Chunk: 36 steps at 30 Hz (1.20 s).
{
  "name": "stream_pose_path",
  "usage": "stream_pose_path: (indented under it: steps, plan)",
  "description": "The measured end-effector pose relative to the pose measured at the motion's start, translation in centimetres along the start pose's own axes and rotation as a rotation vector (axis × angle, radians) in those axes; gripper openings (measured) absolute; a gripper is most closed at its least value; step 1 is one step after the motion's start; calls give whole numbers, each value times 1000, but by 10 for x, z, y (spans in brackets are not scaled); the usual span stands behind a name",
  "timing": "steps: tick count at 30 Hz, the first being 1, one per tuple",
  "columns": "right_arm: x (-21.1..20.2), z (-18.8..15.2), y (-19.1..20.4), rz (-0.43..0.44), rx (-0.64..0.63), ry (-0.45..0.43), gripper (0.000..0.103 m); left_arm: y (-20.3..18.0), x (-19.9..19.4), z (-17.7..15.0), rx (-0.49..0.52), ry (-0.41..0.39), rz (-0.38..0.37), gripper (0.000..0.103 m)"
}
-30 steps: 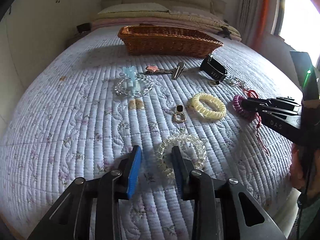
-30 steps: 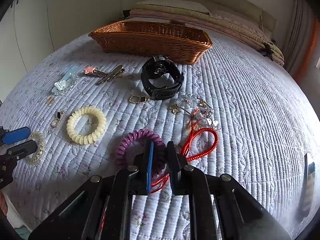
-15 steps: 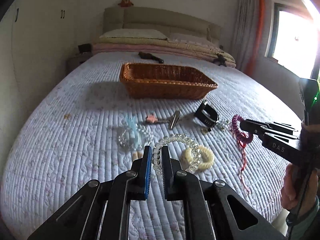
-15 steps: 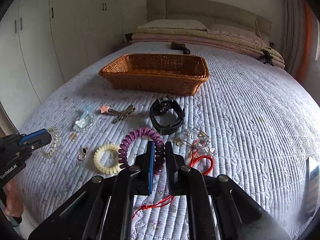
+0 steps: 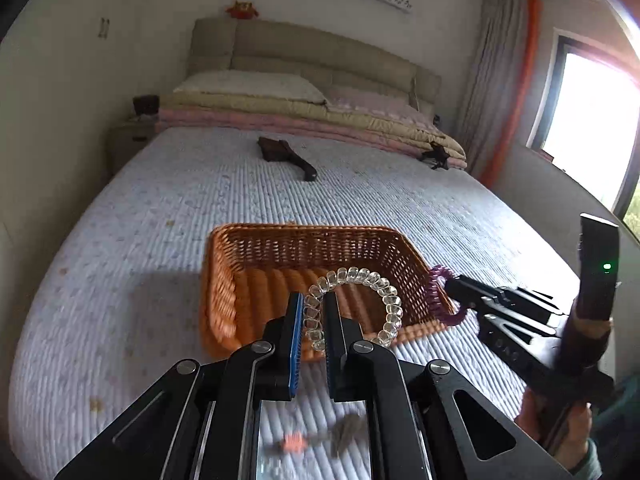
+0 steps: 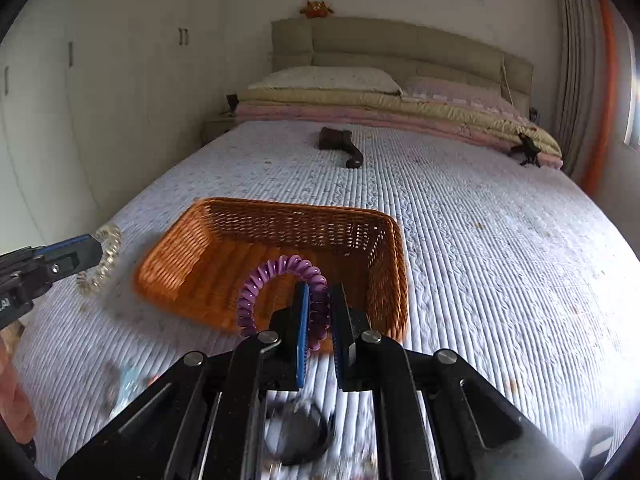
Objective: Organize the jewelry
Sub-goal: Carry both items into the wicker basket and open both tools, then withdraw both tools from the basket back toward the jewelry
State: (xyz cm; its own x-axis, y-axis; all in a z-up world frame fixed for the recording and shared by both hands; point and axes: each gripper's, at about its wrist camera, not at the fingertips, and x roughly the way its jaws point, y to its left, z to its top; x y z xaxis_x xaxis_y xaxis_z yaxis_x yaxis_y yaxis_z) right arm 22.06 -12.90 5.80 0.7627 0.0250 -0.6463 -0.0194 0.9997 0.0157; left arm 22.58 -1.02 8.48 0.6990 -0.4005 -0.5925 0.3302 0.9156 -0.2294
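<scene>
My left gripper [image 5: 312, 320] is shut on a clear spiral hair tie [image 5: 360, 278] and holds it in the air at the near rim of the wicker basket [image 5: 224, 280]. My right gripper [image 6: 320, 312] is shut on a purple spiral hair tie [image 6: 280, 268], held in the air at the basket's [image 6: 352, 236] near right corner. Each gripper shows in the other's view, the right one [image 5: 452, 284] with the purple tie [image 5: 438, 296], the left one [image 6: 94, 250] with the clear tie [image 6: 104, 260]. The basket looks empty inside.
Blurred below the grippers lie a pink star clip [image 5: 294, 442], a black watch [image 6: 296, 432] and a pale blue piece [image 6: 128, 384] on the quilted bed [image 5: 140, 220]. A dark brown object [image 6: 340, 146] lies farther up the bed, before folded quilts and pillows [image 6: 360, 100].
Both grippers have lifted their hair ties off the quilt and carried them forward to the basket. The left gripper closed on the clear tie a second ago.
</scene>
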Motion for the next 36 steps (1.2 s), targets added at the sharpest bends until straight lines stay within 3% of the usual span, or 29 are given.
stream_pose_path:
  steps: [2,7,12,17,21,23,24,30,33,36]
  plan:
    - [41,14,-10,9,45,73,12,5,43,14,-8,69,2,10]
    - [104,19,-21,2,98,184,12,6,107,10,56,132,106,10]
    - [124,12,-17,-10,68,215,12,15,150,3,20,200,113,10]
    - [132,6,-14,-13,37,221,13,16,165,-6,22,239,132,11]
    - [126,2,-17,5,50,207,13,14,153,-3,34,201,145,17]
    - [119,3,-21,13,56,186,13,12,142,1,35,178,135,44]
    - [115,3,-22,15,59,178,13,11,132,2,32,153,126,48]
    - [75,0,-24,29,71,133,15,-2,73,9,62,57,117,50]
    - [51,-2,-24,50,65,117,17,-8,39,7,59,14,63,50]
    - [12,-11,-18,63,54,59,35,-13,0,-3,59,-39,-14,51]
